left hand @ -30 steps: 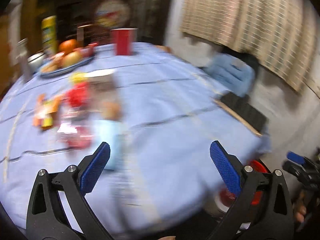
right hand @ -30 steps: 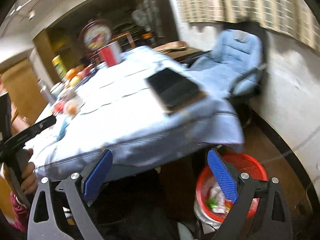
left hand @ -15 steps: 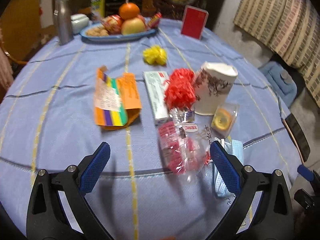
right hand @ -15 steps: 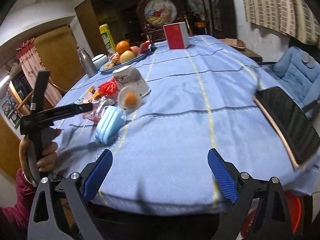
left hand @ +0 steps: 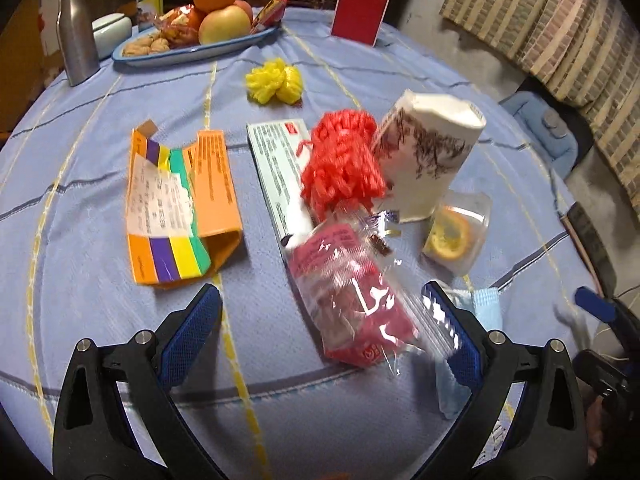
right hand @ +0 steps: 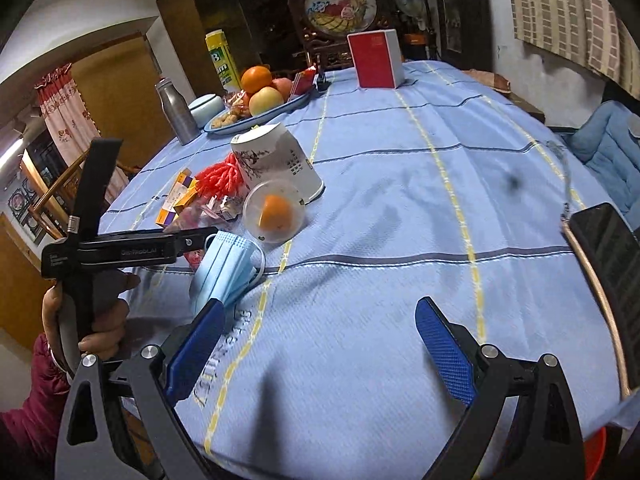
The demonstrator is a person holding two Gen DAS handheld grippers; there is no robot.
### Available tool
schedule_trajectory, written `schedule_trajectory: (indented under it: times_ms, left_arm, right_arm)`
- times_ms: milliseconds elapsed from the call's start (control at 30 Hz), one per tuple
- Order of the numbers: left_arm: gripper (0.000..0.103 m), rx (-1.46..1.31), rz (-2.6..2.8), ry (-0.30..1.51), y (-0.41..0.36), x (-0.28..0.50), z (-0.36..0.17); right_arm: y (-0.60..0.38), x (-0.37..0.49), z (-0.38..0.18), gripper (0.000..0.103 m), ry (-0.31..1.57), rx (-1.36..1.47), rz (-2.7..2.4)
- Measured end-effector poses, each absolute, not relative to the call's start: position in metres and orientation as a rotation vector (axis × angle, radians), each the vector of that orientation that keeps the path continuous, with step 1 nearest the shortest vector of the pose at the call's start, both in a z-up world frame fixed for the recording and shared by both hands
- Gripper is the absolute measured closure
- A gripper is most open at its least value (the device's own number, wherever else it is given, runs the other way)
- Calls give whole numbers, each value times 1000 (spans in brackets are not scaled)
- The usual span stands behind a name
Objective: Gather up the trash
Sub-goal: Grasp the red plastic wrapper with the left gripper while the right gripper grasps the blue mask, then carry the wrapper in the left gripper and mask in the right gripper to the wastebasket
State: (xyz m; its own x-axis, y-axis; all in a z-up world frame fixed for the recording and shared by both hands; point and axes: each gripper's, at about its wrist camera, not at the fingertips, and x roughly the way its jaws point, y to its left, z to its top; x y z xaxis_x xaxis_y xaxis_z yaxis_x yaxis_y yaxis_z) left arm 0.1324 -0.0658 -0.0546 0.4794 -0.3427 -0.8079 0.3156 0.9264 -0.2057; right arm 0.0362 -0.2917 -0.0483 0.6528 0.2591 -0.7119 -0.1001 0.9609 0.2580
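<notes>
Trash lies on the blue tablecloth: a clear bag with red wrappers, an orange striped carton, a flat grey box, red mesh, yellow mesh, a tipped paper cup, a clear lidded cup with orange slice and a blue face mask. My left gripper is open, its fingers on either side of the near end of the clear bag. My right gripper is open and empty over bare cloth, the mask by its left finger.
A fruit plate, steel bottle, white lidded bowl and red box stand at the far side. A dark tablet lies at the table's right edge. A red bin rim shows below that edge.
Both grippers swung from the red bin and table edge back over the table. The left one closed in on the clear bag of red wrappers; the right one came nearer the mask.
</notes>
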Motion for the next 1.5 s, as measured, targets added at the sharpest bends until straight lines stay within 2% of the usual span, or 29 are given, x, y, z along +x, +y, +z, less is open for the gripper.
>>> schedule_trajectory:
  times_ms: [367, 433, 500, 567, 600, 633, 1000, 1067, 1133, 1200, 1500]
  left_arm:
    - [7, -211, -471, 982, -43, 133, -50]
    - [7, -224, -484, 988, -43, 133, -50]
    - [7, -228, -489, 992, -43, 132, -51]
    - [7, -228, -498, 1004, -44, 132, -52]
    - [7, -227, -502, 1008, -46, 132, -52]
    - [7, -223, -506, 1011, -47, 132, -53]
    - [8, -149, -533, 1018, -63, 129, -54]
    - [15, -158, -543, 1015, -62, 131, -53]
    - [32, -159, -555, 1018, -63, 131, -54]
    - [41, -159, -562, 1016, -63, 131, -53]
    - [45, -133, -536, 943, -63, 101, -41]
  right_arm:
    - [-226, 70, -62, 9, 902, 169, 349]
    - [-216, 74, -64, 13, 906, 145, 350]
    - [-210, 77, -69, 29, 926, 129, 343]
    - [-210, 75, -71, 59, 925, 111, 326]
    - [-211, 73, -70, 69, 921, 102, 323]
    - [-212, 70, -69, 75, 919, 111, 331]
    - [-283, 32, -58, 74, 851, 197, 206]
    - [-292, 28, -58, 74, 846, 211, 193]
    - [-299, 24, -58, 74, 842, 220, 185]
    - [-298, 22, -57, 74, 836, 221, 182]
    - [-319, -1, -42, 74, 772, 242, 157]
